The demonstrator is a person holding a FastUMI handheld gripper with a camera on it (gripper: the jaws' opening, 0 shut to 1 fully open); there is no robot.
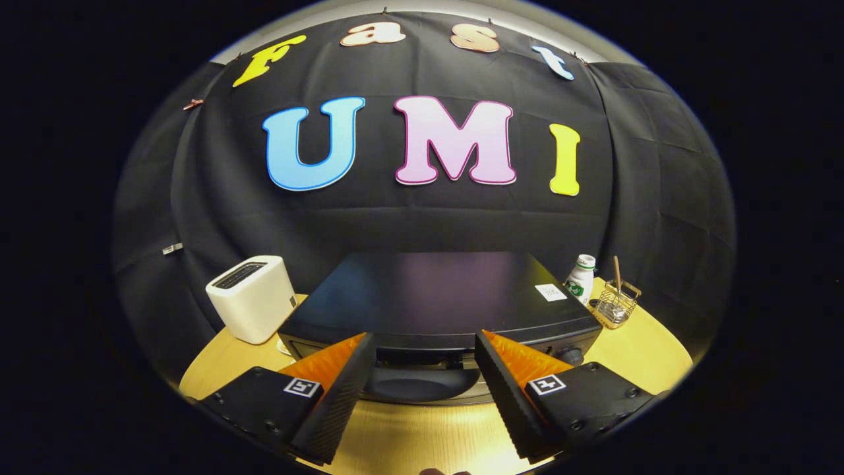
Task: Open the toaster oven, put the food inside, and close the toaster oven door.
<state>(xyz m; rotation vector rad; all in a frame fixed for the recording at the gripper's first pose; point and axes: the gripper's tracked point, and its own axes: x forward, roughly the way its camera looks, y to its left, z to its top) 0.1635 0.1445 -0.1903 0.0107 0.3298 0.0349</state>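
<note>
Two fingers of the gripper (pixel 425 349) stand wide apart with nothing held between them, their orange-faced tips reaching to the front upper edge of the black toaster oven (pixel 435 293), which sits just ahead on the round wooden table (pixel 422 435). The oven's flat top shows a small white sticker (pixel 550 291) near its right rear corner, and a dark knob (pixel 572 356) sits at the right end of its front. Between the fingertips, below the oven's top edge, lies a dark rounded shape at the oven's front; whether it is the door or its handle cannot be told, nor whether the door is open or closed, and nothing of the oven's inside is visible. To the left of the oven, near but apart from it, stands a white slot toaster (pixel 252 298). To the right, beside the oven's rear corner, a white bottle (pixel 581 277) stands upright, and just beside it a small gold wire basket (pixel 616 305) holds a thin wooden stick (pixel 618 274) poking upward and some unclear small items.
</note>
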